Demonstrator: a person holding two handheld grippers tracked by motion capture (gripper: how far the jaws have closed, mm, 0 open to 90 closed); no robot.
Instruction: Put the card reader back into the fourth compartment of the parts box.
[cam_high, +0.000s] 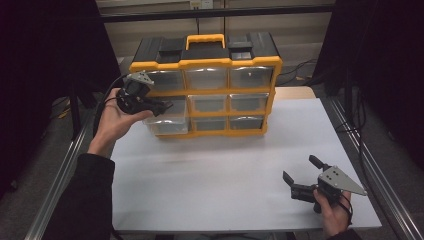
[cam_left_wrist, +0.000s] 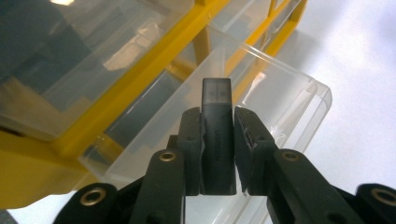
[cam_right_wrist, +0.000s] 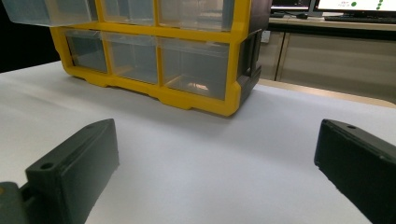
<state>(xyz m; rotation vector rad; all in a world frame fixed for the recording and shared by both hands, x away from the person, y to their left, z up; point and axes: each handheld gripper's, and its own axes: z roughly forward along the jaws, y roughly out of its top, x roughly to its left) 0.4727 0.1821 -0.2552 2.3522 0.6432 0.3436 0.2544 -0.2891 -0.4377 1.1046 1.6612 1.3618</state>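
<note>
A yellow and black organizer (cam_high: 206, 63) with clear drawers stands at the back of the white table (cam_high: 215, 170). Its middle-left drawer (cam_high: 167, 124) is pulled out. My left gripper (cam_high: 165, 106) hovers at that drawer, shut on a small dark USB-stick-like piece (cam_left_wrist: 217, 135). The piece points out past the jaws, above the open drawer (cam_left_wrist: 289, 102). My right gripper (cam_high: 301, 168) rests low at the table's front right, open, with nothing between its jaws. In the right gripper view the right gripper (cam_right_wrist: 217, 140) faces the organizer (cam_right_wrist: 187, 100) across bare table.
Metal rails (cam_high: 372, 170) run along both table sides, with dark curtains beyond. Cables lie at the back right. A wooden counter with monitors (cam_right_wrist: 336, 5) stands behind the organizer. Bare white table lies between the organizer and the right gripper.
</note>
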